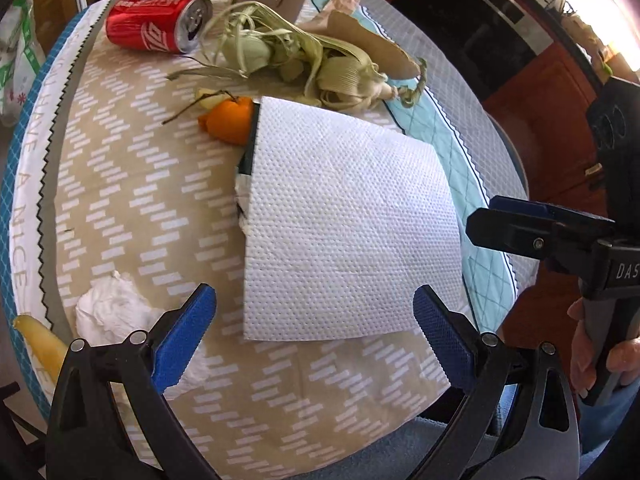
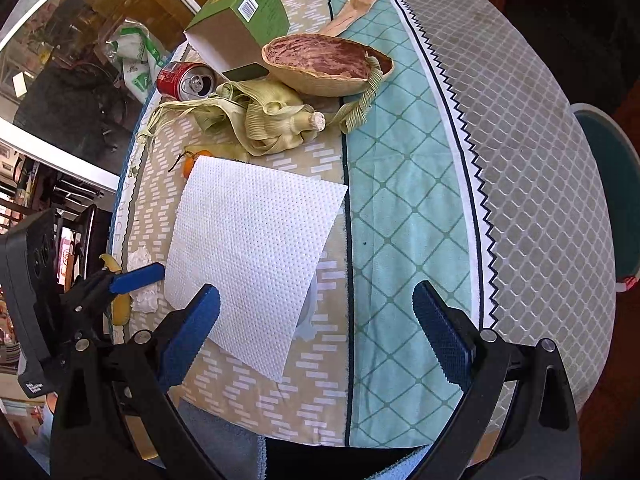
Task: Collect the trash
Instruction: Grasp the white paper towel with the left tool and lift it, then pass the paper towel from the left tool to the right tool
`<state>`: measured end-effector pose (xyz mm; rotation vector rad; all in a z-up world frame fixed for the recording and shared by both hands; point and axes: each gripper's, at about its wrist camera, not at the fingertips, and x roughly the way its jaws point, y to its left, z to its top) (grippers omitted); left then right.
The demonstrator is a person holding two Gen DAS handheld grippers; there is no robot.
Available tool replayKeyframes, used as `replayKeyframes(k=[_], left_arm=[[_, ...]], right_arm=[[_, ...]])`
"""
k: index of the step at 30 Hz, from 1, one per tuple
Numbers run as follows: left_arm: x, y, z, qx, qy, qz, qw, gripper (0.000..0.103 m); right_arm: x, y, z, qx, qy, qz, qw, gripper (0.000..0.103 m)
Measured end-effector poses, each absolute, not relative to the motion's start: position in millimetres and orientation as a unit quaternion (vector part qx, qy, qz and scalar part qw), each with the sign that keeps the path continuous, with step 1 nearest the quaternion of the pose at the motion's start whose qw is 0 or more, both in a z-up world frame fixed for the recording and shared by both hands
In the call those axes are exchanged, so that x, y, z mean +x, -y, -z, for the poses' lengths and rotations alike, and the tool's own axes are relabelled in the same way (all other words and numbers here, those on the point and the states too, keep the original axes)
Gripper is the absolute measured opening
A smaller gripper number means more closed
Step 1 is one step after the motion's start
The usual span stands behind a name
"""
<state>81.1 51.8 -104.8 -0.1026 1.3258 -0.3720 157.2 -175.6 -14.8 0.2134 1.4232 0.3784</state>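
Patterned cloth in beige, teal and grey bands covers the round counter, and wooden cabinets and a glass door stand behind it. Trash lies scattered across the beige band, apparently laid out loose so that each item can be picked up singly.

A flat white embossed paper towel sheet lies nearest the person, partly covering something dark at its left edge; what that is cannot be told. Just beyond its far-left corner sits a piece of orange peel. Farther back lies a heap of pale green corn husks, and beside it a red soda can rests on its side with its open top facing the husks. Behind these, the right wrist view shows a green cardboard box tipped over and a speckled curved fruit rind lying hollow side up. A crumpled white tissue and a yellow banana peel lie at the near-left rim.

The left claw hovers over the near edge of the paper towel, jaws spread wide and holding nothing. The right claw hovers over the towel's right side, also spread and empty; a hand grips its handle.

Both claws face the towel, so it is probably the first item to collect. Being thin and flat, it may need an edge pinched rather than a top grasp.
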Motion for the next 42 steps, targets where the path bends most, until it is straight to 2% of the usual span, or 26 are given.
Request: replayKeyframes(k=[6,10,12,14,17,27,28,29,31,42], left_arm=[[74,-27,108,-0.021,-0.594,0.17,0.786,0.095],[70,-12,108,0.026,-0.581,0.142,0.801,0.069],[70,-9,106,0.024,-0.582,0.146,0.8,0.06],[69,-7,104,0.012,-0.584,0.158,0.796,0.04],[60,2,90,0.024,-0.57,0.157,0.806,0.028],[55,-12,45,-0.011,-0.549,0.182,0.815,0.027],[55,-15,41,-0.01,-0.542,0.179,0.821,0.024],[56,-17,38,-0.004,-0.535,0.173,0.827,0.015],[58,-20,37,-0.003,-0.535,0.17,0.828,0.004],[64,24,45,-0.052,-0.54,0.292,0.788,0.003]], right_arm=[[154,192,22,0.1,-0.654,-0.159,0.733,0.093],[153,200,26,0.11,-0.656,-0.155,0.731,0.093],[153,204,27,0.114,-0.657,-0.155,0.729,0.093],[152,206,28,0.117,-0.657,-0.156,0.728,0.093],[150,210,26,0.119,-0.654,-0.158,0.73,0.093],[147,233,21,0.135,-0.643,-0.154,0.738,0.093],[146,234,20,0.135,-0.642,-0.155,0.738,0.093],[146,235,20,0.135,-0.642,-0.155,0.738,0.093],[144,237,20,0.136,-0.642,-0.156,0.739,0.093],[141,253,-6,0.182,-0.614,-0.172,0.748,0.093]])
